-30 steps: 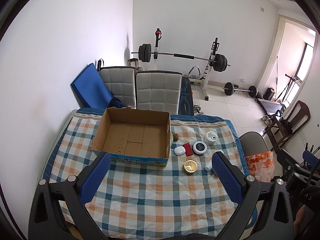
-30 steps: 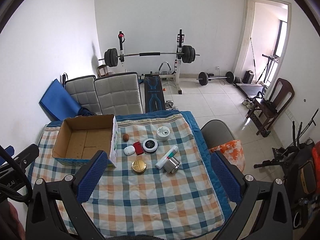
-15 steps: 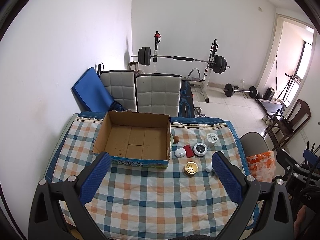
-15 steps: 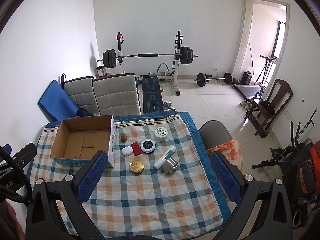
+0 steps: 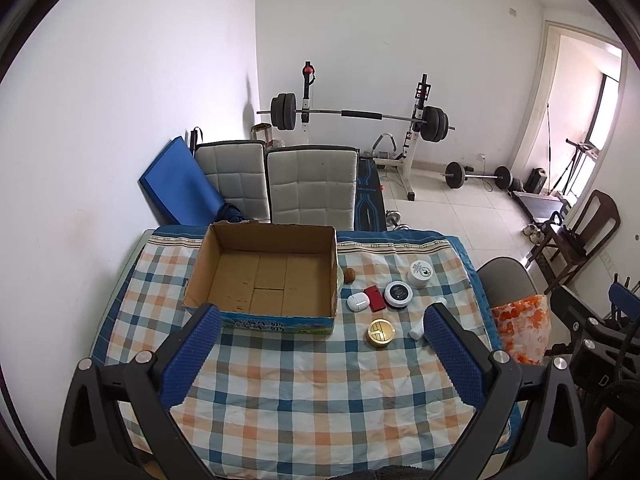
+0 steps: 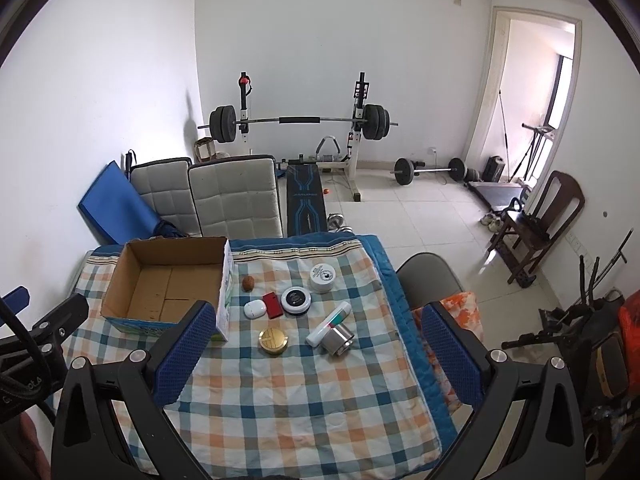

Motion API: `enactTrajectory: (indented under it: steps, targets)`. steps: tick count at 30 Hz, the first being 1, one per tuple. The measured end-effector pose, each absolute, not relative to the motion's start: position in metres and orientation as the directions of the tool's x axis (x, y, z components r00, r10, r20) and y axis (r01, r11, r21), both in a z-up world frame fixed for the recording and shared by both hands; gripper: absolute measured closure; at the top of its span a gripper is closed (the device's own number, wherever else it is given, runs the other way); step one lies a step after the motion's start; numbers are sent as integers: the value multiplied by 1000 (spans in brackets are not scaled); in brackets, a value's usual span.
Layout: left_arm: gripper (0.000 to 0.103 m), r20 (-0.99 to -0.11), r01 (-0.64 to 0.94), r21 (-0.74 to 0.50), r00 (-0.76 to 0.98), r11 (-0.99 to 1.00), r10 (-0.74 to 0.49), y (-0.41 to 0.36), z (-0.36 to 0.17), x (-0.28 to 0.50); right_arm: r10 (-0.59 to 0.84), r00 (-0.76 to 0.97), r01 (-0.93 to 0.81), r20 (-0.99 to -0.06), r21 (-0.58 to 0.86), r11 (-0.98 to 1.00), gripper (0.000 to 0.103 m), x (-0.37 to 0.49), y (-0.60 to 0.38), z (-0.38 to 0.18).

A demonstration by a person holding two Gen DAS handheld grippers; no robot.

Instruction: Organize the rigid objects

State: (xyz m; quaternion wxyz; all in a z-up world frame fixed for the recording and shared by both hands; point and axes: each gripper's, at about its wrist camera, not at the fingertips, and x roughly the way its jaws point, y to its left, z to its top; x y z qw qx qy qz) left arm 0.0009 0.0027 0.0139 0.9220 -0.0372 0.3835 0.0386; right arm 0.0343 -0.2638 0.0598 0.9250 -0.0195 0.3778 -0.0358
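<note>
An open, empty cardboard box (image 5: 260,276) (image 6: 168,284) sits on the checked tablecloth at the far left. To its right lie small objects: a gold round tin (image 5: 380,333) (image 6: 273,341), a white pod case (image 5: 357,302) (image 6: 255,309), a red case (image 5: 375,298) (image 6: 273,305), a black-and-white round tin (image 5: 398,294) (image 6: 296,300), a white jar (image 5: 419,273) (image 6: 323,277), a walnut (image 5: 350,275) (image 6: 248,283), a white tube (image 6: 329,323) and a metal cup (image 6: 338,340). My left gripper (image 5: 320,356) and right gripper (image 6: 316,356) are open, empty, high above the table's near part.
Two padded chairs (image 5: 312,188) stand behind the table, with a blue mat (image 5: 180,184) against the wall. A grey chair with an orange bag (image 6: 456,312) is at the table's right edge. A barbell rack (image 6: 300,124) stands farther back.
Both grippers have drawn back and risen slightly, so the table looks a little farther away. Nothing on the table has moved. Both grippers stay open.
</note>
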Motion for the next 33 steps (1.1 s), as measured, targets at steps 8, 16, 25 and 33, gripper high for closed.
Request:
enactTrajectory:
  steps: [8, 16, 25, 33]
  targets:
    - [0, -704, -106, -44, 709, 993, 44, 1, 14, -3, -83, 701, 56, -709, -61, 997, 0, 36, -267, 56]
    - [0, -697, -110, -42, 715, 993, 50, 0, 16, -4, -81, 704, 55, -706, -60, 997, 0, 37, -266, 56]
    - [0, -706, -101, -48, 707, 994, 38, 1, 16, 1, -86, 703, 58, -706, -64, 996, 0, 38, -267, 57]
    - [0, -712, -95, -49, 702, 994, 32, 0, 14, 3, -93, 697, 68, -711, -64, 996, 0, 41, -269, 52]
